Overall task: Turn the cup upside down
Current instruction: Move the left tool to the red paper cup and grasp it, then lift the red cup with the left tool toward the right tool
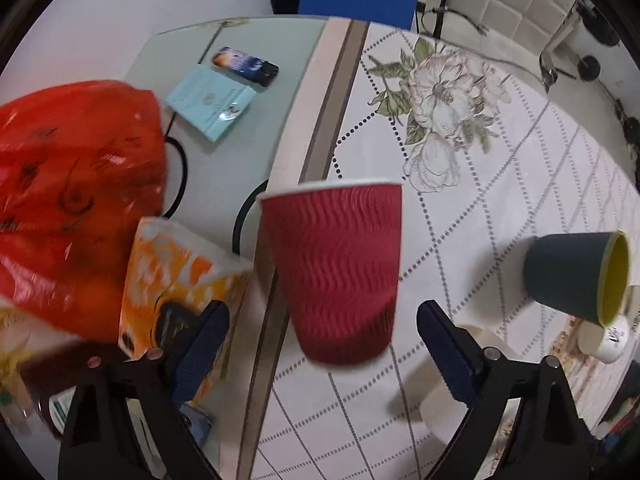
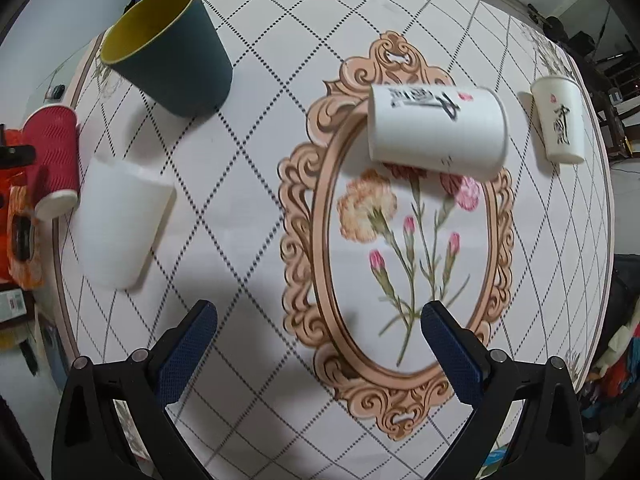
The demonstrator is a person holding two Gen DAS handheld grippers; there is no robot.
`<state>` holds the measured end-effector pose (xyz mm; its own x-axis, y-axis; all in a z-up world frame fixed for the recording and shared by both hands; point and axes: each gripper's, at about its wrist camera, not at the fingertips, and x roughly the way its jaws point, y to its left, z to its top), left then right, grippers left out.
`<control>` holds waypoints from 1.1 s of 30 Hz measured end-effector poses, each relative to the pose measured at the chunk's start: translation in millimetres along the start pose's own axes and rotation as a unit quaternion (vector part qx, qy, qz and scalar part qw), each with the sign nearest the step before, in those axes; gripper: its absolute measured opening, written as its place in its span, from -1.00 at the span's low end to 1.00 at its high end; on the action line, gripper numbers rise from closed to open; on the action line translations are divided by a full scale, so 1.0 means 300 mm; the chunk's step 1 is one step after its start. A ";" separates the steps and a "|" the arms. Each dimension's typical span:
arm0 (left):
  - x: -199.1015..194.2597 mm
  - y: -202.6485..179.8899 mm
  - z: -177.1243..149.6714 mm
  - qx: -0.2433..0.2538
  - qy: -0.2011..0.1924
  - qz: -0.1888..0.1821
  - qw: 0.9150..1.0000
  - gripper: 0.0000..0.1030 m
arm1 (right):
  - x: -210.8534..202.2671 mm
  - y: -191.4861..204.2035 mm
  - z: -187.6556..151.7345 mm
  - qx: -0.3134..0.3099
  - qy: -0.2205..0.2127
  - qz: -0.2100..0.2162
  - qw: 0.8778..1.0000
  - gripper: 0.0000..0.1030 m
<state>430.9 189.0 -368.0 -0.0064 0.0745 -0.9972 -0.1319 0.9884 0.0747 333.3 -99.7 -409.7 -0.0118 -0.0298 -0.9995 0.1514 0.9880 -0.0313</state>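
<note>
Here I am holding my left gripper (image 1: 322,344) wide apart, its blue-padded fingers (image 1: 200,348) standing clear on either side of the red ribbed paper cup (image 1: 334,268), which is sitting just ahead of them and between them, touching neither. In the left wrist view the cup is showing its white rim at the far end and its narrower base nearest me. It is resting on the round worktop with a patterned white cloth (image 1: 500,184). Off to the right of that gripper, the dark teal cup with a yellow inside (image 1: 576,276) is lying with its mouth turned right, and beyond its rim a small white cup with black writing (image 1: 606,338) is peeking out. To the left of the gripper, an orange plastic bag (image 1: 76,200) and an orange and white packet (image 1: 176,276) are crowding in; further ahead a pale blue booklet (image 1: 210,102) and a dark phone (image 1: 245,65) are lying on bare glass.

My right gripper (image 2: 320,336) is also spread wide and gripping nothing, hovering over the ornate oval flower print (image 2: 400,240). Ahead of it a white paper cup with black calligraphy (image 2: 436,130) is appearing blurred, tipped on its side. Far right, a second white calligraphy cup (image 2: 558,120) is standing. To the left, a plain white plastic cup (image 2: 120,224) is lying beside the red cup.
</note>
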 end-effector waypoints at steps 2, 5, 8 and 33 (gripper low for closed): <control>0.032 -0.010 0.025 0.007 0.007 0.006 1.000 0.85 | 0.001 0.012 0.015 -0.001 0.000 -0.003 1.000 1.00; 0.069 -0.024 0.049 0.018 0.018 0.016 1.000 0.85 | -0.001 0.018 0.022 -0.001 -0.001 -0.006 1.000 1.00; 0.108 -0.039 0.071 0.038 0.022 0.031 0.999 0.77 | 0.006 0.017 0.041 0.001 0.002 -0.007 1.000 1.00; -0.042 -0.107 -0.118 0.088 -0.016 0.032 0.995 0.44 | 0.018 -0.044 0.004 0.006 -0.001 -0.009 1.000 1.00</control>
<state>400.1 151.7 -358.0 0.0224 0.1393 -0.9900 0.0439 0.9892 0.1402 332.6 -113.0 -414.6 -0.0127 -0.0476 -0.9988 0.1635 0.9853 -0.0490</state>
